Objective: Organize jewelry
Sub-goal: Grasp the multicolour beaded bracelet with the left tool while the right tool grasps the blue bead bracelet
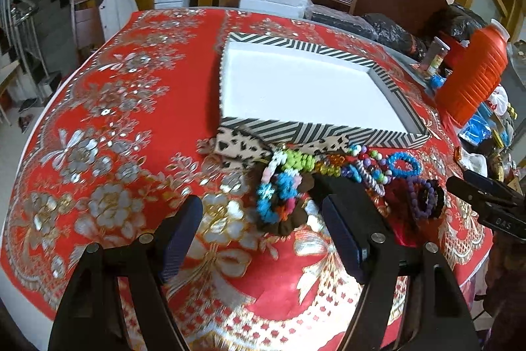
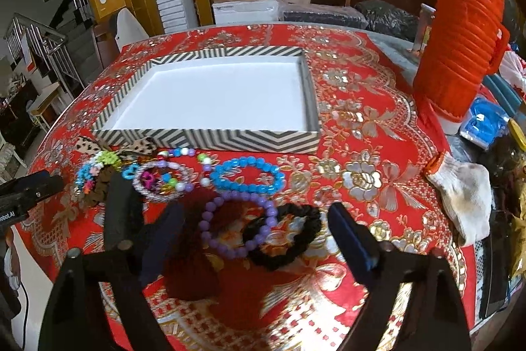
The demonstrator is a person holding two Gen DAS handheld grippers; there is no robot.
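Jewelry lies in one loose row on the tabletop (image 2: 361,107), just in front of the near wall of the tray. Largest first:

One tabletop, covered by a red cloth with silver and gold flowers.

One shallow tray (image 2: 210,138) with black-and-white chevron walls and a white floor; nothing in it.

One orange ribbed jug (image 2: 460,32), upright, right of the tray and well apart from it.

One white work glove (image 2: 466,196) with an orange cuff, lying flat at the right edge.

Two hand-held grippers. Left hand-held gripper (image 1: 261,219): jaws wide apart, hovering over the left end of the row, nothing between the pads. Right hand-held gripper (image 2: 256,229): jaws wide apart, straddling the purple bracelet and black scrunchie without touching them.

Beaded bracelets told apart clearly, three: one blue (image 2: 246,175), one purple (image 2: 238,224), one silver-white twisted (image 2: 161,183). The rest, in green, pink and mixed colours, are tangled at the left; count not possible.

Scrunchies, two: one black (image 2: 289,236), overlapping the purple bracelet; one brown (image 1: 286,222).

One leopard-print fabric piece (image 1: 240,147), touching the tray's near wall.
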